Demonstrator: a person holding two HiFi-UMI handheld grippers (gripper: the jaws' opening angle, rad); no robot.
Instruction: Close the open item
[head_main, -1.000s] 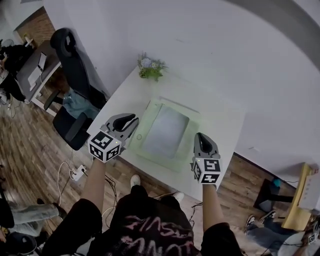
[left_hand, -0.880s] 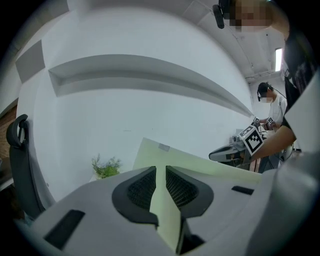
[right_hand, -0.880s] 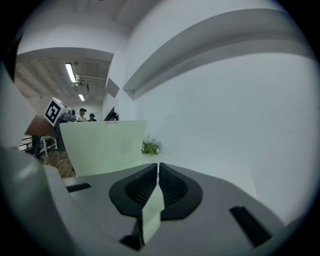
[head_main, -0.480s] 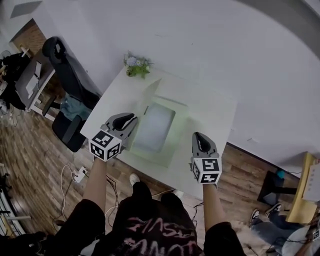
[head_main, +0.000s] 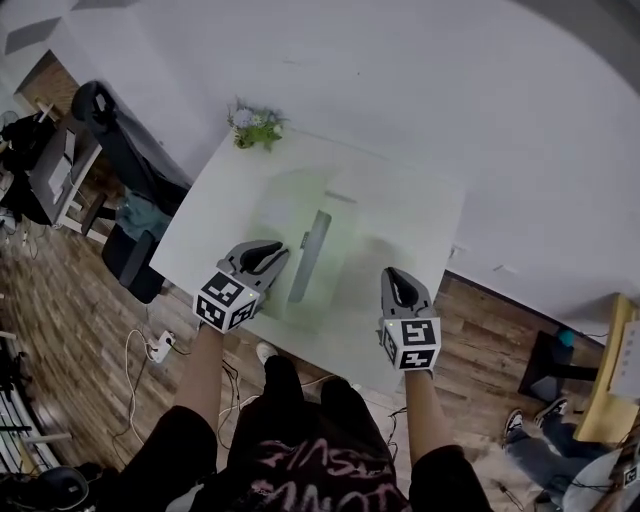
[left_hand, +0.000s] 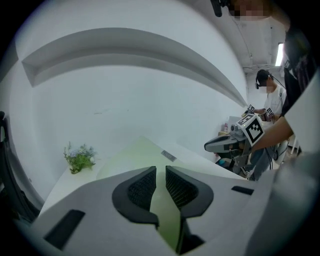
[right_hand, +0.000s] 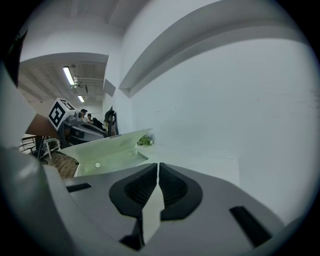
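A pale green flat case (head_main: 345, 245) lies on the white table (head_main: 420, 225). Its lid (head_main: 283, 212) is hinged on the left side and stands tilted partway over the base, leaving a grey strip of interior (head_main: 310, 255) showing. My left gripper (head_main: 278, 256) hovers over the lid's outer face (left_hand: 135, 155), jaws almost together with nothing between them (left_hand: 160, 185); contact with the lid cannot be told. My right gripper (head_main: 398, 280) is shut and empty (right_hand: 158, 182), off the case's right edge, looking under the raised lid (right_hand: 107, 142) at the base (right_hand: 107, 162).
A small potted plant (head_main: 253, 125) stands at the table's far left corner. A black office chair (head_main: 110, 130) and a desk sit on the wood floor to the left. The wall runs behind the table. A person (left_hand: 267, 95) stands off to the right.
The lid has swung from lying open to a partial tilt over the base. Both grippers kept their places either side of the case, the left edging toward the lid.
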